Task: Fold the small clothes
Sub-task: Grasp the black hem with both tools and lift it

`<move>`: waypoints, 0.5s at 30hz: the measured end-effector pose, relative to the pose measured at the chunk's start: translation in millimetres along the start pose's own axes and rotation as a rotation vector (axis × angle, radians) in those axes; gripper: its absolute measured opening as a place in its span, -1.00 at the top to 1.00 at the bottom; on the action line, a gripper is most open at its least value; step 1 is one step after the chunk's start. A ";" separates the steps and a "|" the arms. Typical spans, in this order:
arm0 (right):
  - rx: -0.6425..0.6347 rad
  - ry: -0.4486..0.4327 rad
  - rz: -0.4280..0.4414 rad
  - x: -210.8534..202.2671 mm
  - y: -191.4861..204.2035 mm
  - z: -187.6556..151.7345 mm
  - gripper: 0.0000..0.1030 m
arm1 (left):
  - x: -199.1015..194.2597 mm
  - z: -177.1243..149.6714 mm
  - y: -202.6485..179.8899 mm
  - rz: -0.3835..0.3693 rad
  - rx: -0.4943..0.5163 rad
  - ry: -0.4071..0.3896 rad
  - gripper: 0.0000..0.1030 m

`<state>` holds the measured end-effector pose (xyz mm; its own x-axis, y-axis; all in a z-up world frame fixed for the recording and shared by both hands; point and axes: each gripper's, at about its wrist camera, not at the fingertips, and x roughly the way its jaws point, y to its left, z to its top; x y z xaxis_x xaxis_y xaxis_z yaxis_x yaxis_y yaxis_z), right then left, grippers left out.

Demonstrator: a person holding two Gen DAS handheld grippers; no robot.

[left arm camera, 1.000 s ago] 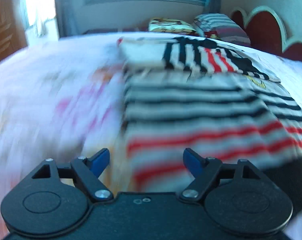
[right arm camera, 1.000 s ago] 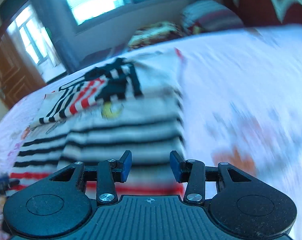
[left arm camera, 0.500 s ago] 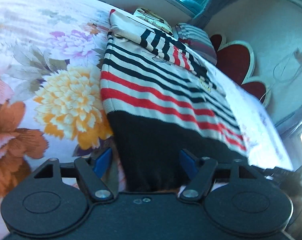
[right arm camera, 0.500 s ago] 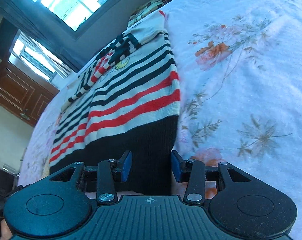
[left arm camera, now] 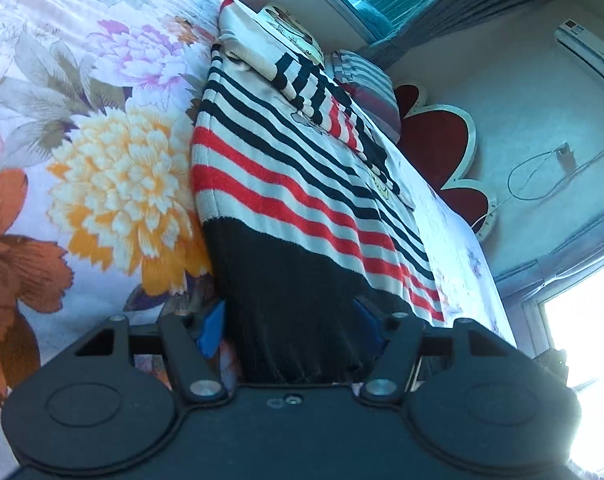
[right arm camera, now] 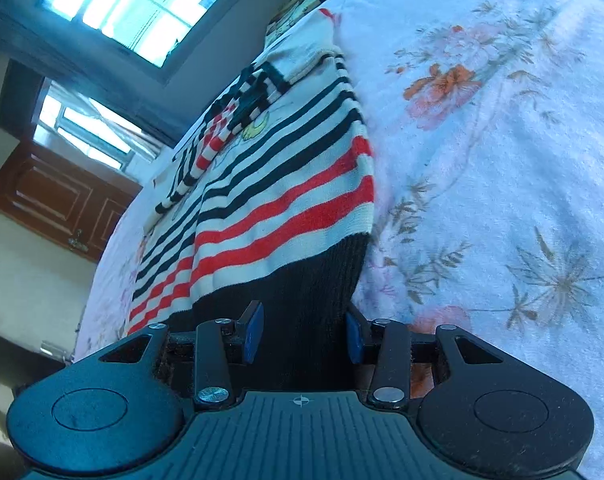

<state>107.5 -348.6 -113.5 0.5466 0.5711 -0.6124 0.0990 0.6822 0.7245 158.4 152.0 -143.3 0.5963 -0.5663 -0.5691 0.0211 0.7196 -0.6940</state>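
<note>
**Striped knit lies flat on floral bed, hem between two grippers**

A small knitted sweater (left arm camera: 286,184), banded in cream, black and red with a ribbed black hem, lies spread on a bed (left arm camera: 102,184) covered in a plush flower-print blanket. A sleeve is folded across its chest. The left gripper (left arm camera: 290,326) straddles one hem corner, its blue-padded fingers (left arm camera: 210,330) closing around the dark rib but not yet pressing it. The right gripper (right arm camera: 302,332) brackets the other corner, its fingers (right arm camera: 250,332) apart with the hem between them. A scalloped red headboard (left arm camera: 441,140) and striped pillow (left arm camera: 365,80) sit beyond.
</note>
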 end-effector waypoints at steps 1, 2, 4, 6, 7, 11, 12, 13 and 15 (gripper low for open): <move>0.029 -0.016 0.003 0.1 -4.0 3.3 0.17 | 1.4 1.9 1.0 -0.002 -0.008 -0.001 -0.21; 0.060 -0.028 0.005 1.4 -7.0 7.3 0.17 | 3.6 4.4 0.6 -0.001 -0.013 -0.002 -0.21; 0.079 -0.029 0.007 8.6 -6.2 15.5 0.17 | 8.9 8.8 -2.9 0.010 0.000 -0.001 -0.21; 0.062 -0.013 0.010 16.7 -0.8 18.5 0.17 | 14.4 12.2 -7.6 0.023 0.025 0.001 -0.21; 0.050 -0.005 0.013 19.1 1.6 18.3 0.17 | 16.5 13.2 -9.4 0.026 0.035 0.003 -0.19; 0.019 0.033 0.037 16.7 3.7 8.5 0.17 | 17.3 9.8 -11.2 0.037 0.044 0.002 0.03; 0.008 0.040 0.041 14.8 4.1 5.0 0.18 | 16.8 7.8 -9.5 0.038 0.037 -0.002 0.07; 0.001 0.045 0.044 14.0 4.4 2.0 0.22 | 16.1 6.3 -7.3 0.038 0.027 -0.010 0.14; -0.014 0.050 0.034 15.8 5.1 0.7 0.77 | 16.3 6.4 -2.7 0.039 0.004 -0.020 0.31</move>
<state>117.2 -336.4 -119.2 0.5075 0.6158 -0.6027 0.0690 0.6682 0.7408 173.2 143.4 -147.9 0.6126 -0.5300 -0.5864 0.0014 0.7426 -0.6698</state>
